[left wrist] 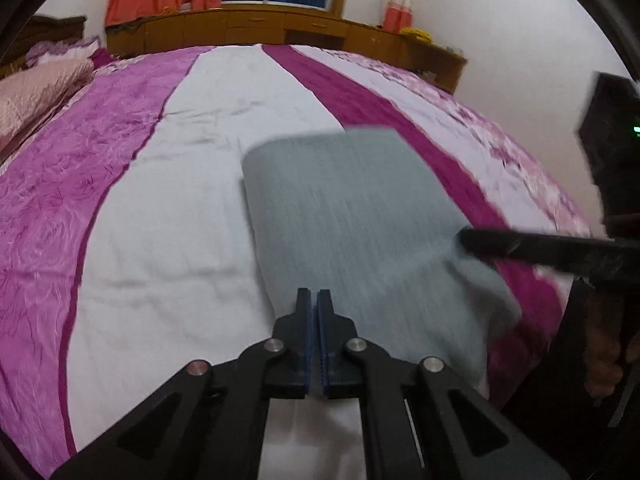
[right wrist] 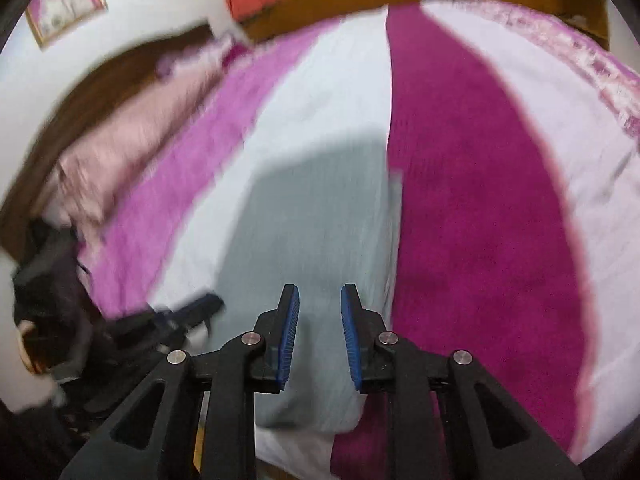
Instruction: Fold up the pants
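Observation:
Grey pants, folded into a long rectangle, lie on the white stripe of the bedspread and reach onto the magenta stripe. My left gripper is shut at the near left edge of the pants, its blue pads together. Whether cloth is pinched between them I cannot tell. From the right, my right gripper comes in blurred at the pants' right edge. In the right wrist view the right gripper hangs over the pants, open, with nothing between its pads. The left gripper shows blurred at the left.
The bed has a pink, white and magenta striped cover. A pink pillow lies at its left end. A wooden cabinet, a window and curtains stand behind. A person's hand holds the right gripper.

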Available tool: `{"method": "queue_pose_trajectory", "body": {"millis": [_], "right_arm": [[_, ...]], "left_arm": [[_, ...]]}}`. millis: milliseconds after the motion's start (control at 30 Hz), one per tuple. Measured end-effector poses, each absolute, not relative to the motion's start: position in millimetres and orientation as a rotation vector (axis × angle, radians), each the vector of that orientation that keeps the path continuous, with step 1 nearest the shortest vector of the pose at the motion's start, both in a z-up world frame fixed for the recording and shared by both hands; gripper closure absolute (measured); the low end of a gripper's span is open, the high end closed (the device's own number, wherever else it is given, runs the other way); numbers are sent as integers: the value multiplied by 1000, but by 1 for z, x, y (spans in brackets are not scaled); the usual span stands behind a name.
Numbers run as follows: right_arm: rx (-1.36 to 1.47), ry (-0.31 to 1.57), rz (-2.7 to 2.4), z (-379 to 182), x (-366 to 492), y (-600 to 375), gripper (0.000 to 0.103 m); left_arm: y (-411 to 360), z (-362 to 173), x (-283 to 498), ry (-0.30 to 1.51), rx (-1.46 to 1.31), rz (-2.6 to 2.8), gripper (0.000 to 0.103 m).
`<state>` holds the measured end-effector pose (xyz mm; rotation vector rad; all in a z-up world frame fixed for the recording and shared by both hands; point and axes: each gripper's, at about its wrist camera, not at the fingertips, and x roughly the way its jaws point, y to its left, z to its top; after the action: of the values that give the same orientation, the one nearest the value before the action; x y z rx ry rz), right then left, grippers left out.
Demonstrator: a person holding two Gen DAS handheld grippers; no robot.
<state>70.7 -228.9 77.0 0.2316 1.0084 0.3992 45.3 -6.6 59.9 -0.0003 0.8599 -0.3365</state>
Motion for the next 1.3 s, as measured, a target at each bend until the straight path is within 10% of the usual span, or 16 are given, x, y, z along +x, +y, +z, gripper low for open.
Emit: {"method": "queue_pose_trajectory", "body": {"millis": [933,1300], "right_arm": [[112,1076,391,61,22,-217,87],[252,944,412,90,145,-241,73]], "left_arm": [[26,70,33,989,-235,-436,100],[25,74,168,973,-240,-415,100]]}}
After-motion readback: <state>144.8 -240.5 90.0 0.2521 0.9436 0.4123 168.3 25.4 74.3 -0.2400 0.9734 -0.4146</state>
